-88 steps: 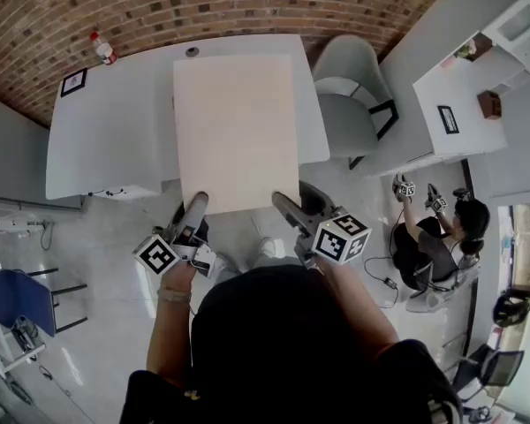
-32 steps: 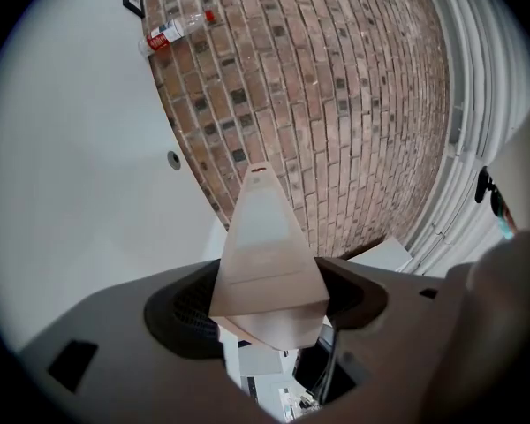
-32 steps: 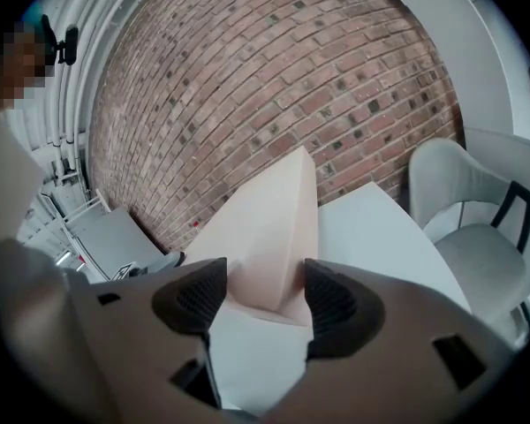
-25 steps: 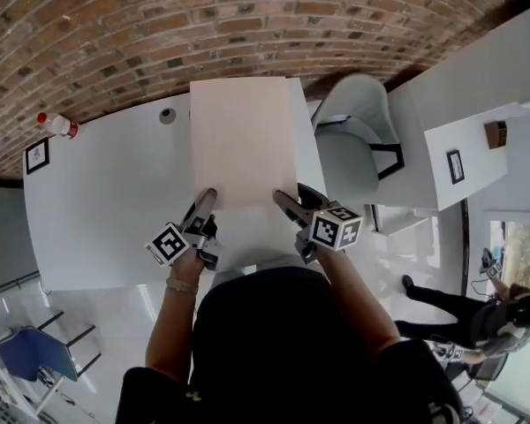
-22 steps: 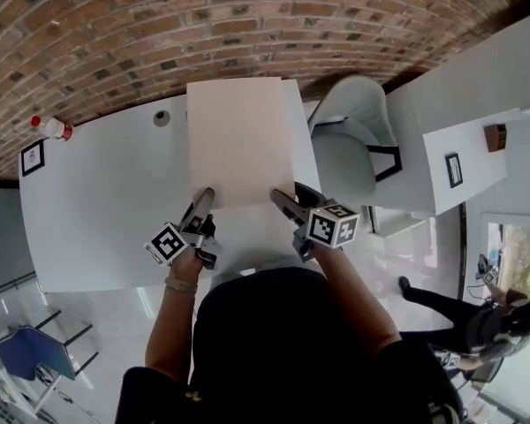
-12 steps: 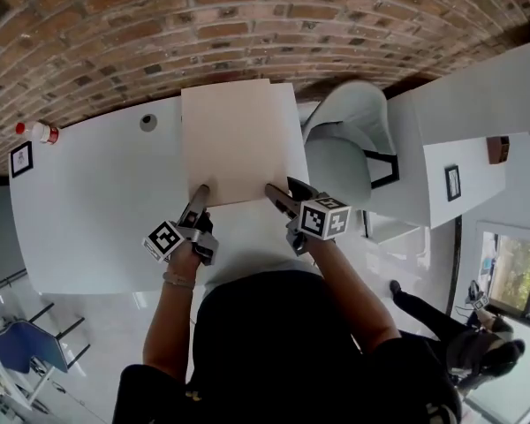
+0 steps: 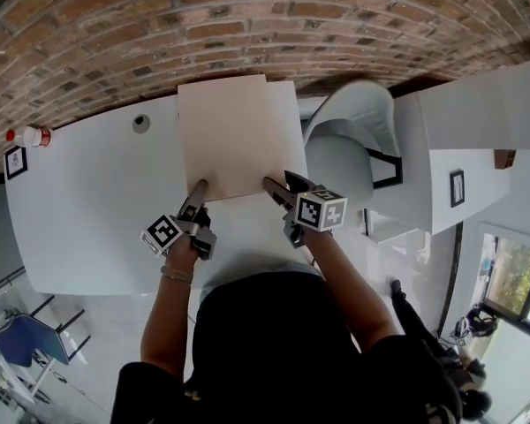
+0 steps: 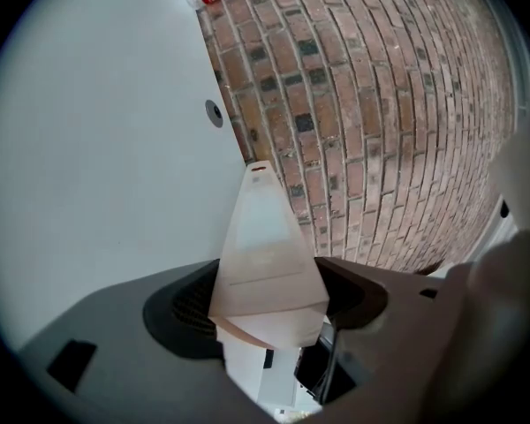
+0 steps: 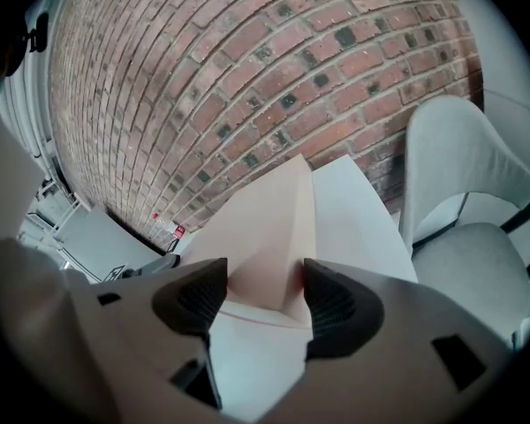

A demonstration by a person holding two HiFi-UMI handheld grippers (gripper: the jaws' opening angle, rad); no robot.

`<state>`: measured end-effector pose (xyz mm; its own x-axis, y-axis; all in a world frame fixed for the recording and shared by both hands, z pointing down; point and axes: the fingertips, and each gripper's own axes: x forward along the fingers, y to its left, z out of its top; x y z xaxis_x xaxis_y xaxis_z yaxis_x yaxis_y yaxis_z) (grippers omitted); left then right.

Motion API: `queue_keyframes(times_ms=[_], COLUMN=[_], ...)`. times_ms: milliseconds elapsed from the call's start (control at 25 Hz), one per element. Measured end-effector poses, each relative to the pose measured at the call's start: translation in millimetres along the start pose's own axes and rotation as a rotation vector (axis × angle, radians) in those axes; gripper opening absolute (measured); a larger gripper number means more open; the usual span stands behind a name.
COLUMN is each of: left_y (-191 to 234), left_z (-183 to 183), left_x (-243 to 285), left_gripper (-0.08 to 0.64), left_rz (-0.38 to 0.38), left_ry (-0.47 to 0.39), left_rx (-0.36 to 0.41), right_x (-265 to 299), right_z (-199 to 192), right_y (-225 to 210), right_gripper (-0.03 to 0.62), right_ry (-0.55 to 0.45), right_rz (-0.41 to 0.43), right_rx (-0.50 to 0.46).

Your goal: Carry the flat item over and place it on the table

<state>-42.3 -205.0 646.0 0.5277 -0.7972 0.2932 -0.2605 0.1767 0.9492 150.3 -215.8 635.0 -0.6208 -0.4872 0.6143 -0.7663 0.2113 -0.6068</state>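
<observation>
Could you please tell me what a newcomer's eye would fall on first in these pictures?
A flat pale beige rectangular board is held by its near edge over the white table, the left gripper and right gripper each shut on it. Behind the table runs a red brick wall, with a pale grey chair at the table's right end.

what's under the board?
The white table lies under the board, showing on its left, right and near sides. The left gripper and right gripper clamp its near edge. The table beneath is covered; whether the board rests on it can't be seen.
</observation>
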Motion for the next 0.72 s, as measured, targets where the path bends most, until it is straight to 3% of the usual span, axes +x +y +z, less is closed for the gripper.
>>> queue_keyframes(times_ms=[120, 480, 720], left_y=[1, 19, 34], left_z=[0, 1, 4], left_x=[9, 20, 19], left_gripper=[0.322, 0.333, 0.36], left_rz=[-0.012, 0.058, 0.137], left_ry=[0.023, 0.046, 0.03], left_rx=[0.022, 0.095, 0.215], right_x=[6, 20, 29], right_z=[3, 3, -6], right_y=[-7, -22, -29], right_gripper=[0.278, 0.27, 0.259], right_ry=[0.002, 0.008, 0.02], right_rz=[-0.01, -0.042, -0.058], right_rx=[-0.003, 0.018, 0.042])
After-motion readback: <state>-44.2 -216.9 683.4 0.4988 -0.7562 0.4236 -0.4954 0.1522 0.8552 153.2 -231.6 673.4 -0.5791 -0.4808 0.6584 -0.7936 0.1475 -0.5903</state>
